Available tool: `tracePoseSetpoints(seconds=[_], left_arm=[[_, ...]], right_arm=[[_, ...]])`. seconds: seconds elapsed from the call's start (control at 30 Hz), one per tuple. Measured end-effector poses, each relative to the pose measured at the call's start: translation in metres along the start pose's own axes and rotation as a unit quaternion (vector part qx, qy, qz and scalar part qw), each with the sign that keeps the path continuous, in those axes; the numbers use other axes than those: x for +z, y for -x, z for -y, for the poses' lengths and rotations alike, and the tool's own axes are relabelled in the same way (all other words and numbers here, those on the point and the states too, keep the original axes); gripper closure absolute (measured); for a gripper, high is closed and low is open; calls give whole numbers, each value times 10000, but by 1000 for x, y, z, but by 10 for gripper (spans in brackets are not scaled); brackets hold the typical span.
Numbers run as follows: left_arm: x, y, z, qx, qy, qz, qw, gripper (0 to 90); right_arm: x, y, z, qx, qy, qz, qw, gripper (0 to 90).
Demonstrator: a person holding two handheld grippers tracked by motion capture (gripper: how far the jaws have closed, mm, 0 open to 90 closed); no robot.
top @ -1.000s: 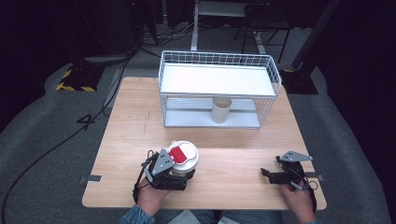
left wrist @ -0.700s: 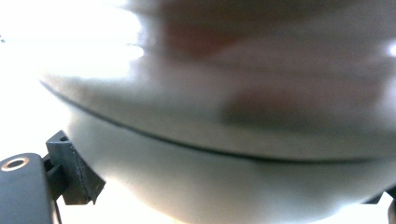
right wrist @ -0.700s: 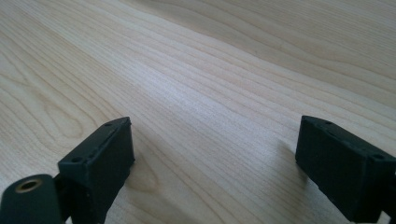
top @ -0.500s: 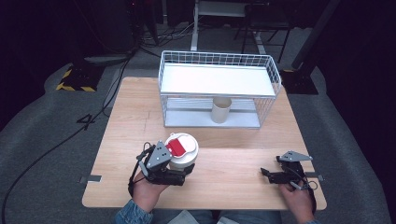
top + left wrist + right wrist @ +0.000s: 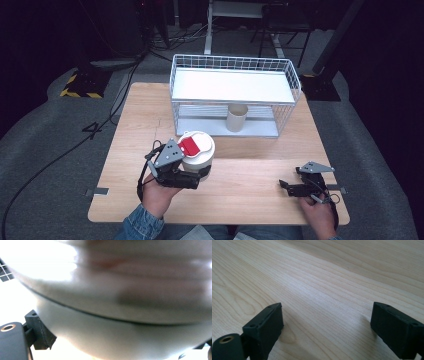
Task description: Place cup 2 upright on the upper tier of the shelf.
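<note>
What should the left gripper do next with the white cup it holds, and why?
Probably carry it forward toward the wire rack. The left gripper is clamped on the white cup with the red-tabbed lid, near the table's front edge. A beige cup stands on the rack's lower level with free space beside it. The right gripper sits open and apart.
</note>
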State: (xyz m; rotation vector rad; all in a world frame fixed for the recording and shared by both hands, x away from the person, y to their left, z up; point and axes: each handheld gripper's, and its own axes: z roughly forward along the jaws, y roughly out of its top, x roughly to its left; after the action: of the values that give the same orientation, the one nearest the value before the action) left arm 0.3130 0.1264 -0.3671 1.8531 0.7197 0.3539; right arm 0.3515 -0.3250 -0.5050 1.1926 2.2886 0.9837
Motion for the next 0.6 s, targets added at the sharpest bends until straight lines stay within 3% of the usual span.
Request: tracePoseSetpoints(seconds=[0.2,0.43,0.6], left_arm=[[0,-6,-9,-143,61,105,9998,95],[0,-11,-20,-93,71,33,9999,95],[3,-18,-33,-170,137,56,9997,95]], right_arm=[[0,0,0,2,1,4,10000,113],[0,0,0,17,5,13,10000,114],[0,0,0,18,4,14,10000,114]])
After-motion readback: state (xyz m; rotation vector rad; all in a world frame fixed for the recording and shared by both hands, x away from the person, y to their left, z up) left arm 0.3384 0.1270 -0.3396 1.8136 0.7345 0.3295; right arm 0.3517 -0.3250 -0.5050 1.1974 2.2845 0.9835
